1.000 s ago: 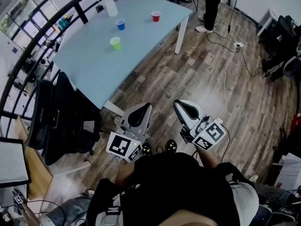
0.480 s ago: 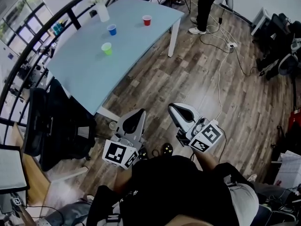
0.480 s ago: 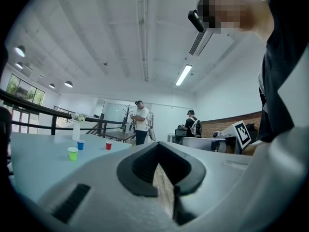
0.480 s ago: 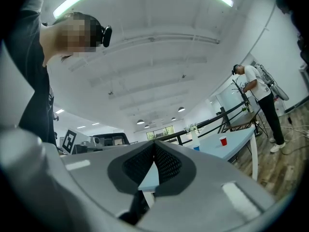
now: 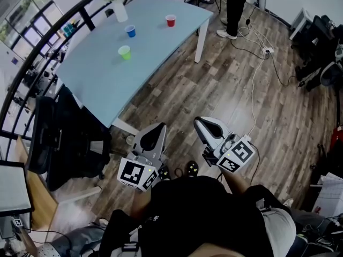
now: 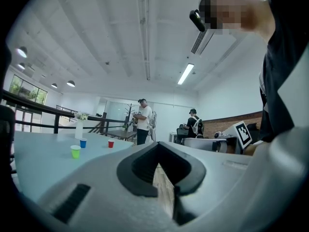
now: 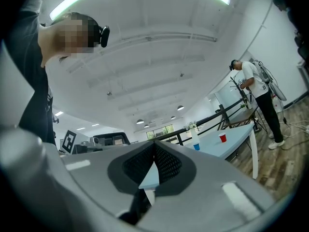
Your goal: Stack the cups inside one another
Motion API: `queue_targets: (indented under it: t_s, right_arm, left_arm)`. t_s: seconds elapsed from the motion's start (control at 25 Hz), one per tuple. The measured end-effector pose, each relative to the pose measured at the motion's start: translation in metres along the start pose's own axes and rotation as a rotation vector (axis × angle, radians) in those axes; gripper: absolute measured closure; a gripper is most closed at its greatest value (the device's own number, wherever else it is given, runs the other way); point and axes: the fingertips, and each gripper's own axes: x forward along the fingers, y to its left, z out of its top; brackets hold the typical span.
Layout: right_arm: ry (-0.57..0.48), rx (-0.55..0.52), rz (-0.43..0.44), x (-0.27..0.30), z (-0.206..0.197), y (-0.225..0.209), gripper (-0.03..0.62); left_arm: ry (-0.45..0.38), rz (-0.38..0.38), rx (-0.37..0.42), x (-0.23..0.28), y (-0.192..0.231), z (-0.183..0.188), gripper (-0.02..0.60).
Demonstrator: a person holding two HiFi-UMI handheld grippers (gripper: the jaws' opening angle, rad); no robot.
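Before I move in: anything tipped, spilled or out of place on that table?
Nothing stands out. The green cup, blue cup and red cup stand upright and apart on the table, with no spill visible.

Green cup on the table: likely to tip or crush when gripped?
The green cup looks like a thin plastic party cup: probably light and easily squashed. Standing upright on the smooth table, it would likely slide or tip if nudged.

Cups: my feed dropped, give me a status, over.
Left tongs and right tongs shut, empty, short of the table. Green cup, blue cup, red cup stand apart, none stacked. Black chair at table's near corner.
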Motion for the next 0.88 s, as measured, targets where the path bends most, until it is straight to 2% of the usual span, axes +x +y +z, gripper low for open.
queue_targets:
  t_s: [0.24, 0.88]
  right_arm:
    - [0.014, 0.031, 0.017, -0.001, -0.002, -0.005, 0.592]
    - [0.041, 0.031, 0.078, -0.020, 0.003, -0.028, 0.595]
  left_arm:
    - [0.004, 0.024, 0.000, 0.004, -0.003, 0.004, 0.589]
    - [0.005, 0.084, 0.003, 0.027, -0.024, -0.005, 0.589]
